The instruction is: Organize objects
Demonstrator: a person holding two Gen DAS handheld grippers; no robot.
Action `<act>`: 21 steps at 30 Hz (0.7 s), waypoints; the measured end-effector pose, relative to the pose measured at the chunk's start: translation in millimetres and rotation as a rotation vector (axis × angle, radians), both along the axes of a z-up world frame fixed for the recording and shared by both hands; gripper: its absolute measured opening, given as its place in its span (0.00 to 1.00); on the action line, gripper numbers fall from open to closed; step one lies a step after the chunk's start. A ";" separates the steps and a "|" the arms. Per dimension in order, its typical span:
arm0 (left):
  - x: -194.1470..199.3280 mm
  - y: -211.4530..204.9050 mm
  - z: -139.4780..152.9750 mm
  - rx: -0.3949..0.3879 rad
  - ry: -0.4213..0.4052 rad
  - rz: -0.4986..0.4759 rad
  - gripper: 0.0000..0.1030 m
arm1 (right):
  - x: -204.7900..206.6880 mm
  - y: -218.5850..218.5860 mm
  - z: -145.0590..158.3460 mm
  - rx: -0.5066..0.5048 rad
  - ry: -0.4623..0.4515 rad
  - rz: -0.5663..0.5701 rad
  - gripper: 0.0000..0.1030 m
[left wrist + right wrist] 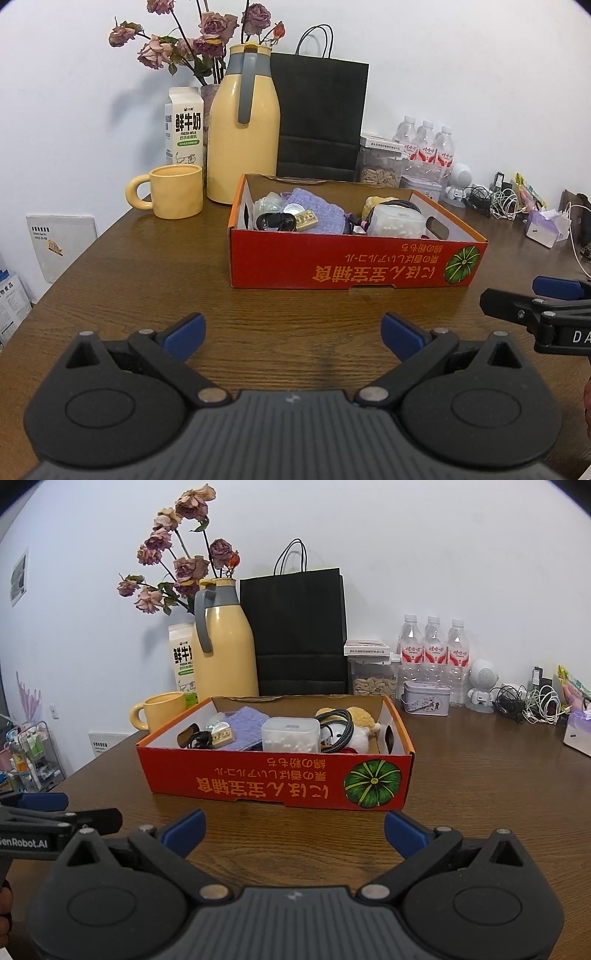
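Note:
A red cardboard box [351,264] [258,779] with a green pumpkin picture sits on the brown wooden table [147,280]. It holds a purple cloth [316,208] [245,729], a clear container of white bits [397,221] [291,734], a small wooden stamp [306,218], black cables and a plush toy [360,725]. My left gripper [293,332] is open and empty, in front of the box. My right gripper [293,829] is open and empty, just before the box's front wall. Each gripper shows at the edge of the other's view.
Behind the box stand a yellow mug [177,192], a yellow thermos jug [243,129], a milk carton [184,125], dried roses, a black paper bag [319,118], water bottles [432,646], a seed jar [373,679], a tin [424,698] and tangled chargers [528,701].

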State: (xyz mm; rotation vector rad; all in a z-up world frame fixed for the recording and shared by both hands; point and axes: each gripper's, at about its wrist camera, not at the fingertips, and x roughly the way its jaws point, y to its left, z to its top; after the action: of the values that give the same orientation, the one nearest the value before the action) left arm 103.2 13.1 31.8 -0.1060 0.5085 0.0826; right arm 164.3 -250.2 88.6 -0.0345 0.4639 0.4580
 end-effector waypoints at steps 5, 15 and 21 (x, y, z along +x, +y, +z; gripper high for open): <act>-0.7 0.0 0.9 0.002 -0.004 0.001 1.00 | -0.1 0.2 -0.1 -0.001 0.000 0.000 1.00; -0.4 -0.8 2.1 0.005 -0.006 -0.003 1.00 | -0.4 0.7 0.0 -0.002 0.000 0.001 1.00; 0.2 -1.2 2.1 0.007 -0.005 -0.004 1.00 | -0.4 1.3 0.0 -0.002 0.000 0.001 1.00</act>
State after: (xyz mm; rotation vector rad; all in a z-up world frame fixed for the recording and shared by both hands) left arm 103.4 11.9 33.9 -0.0985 0.5033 0.0797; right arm 163.9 -248.9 88.6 -0.0363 0.4646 0.4584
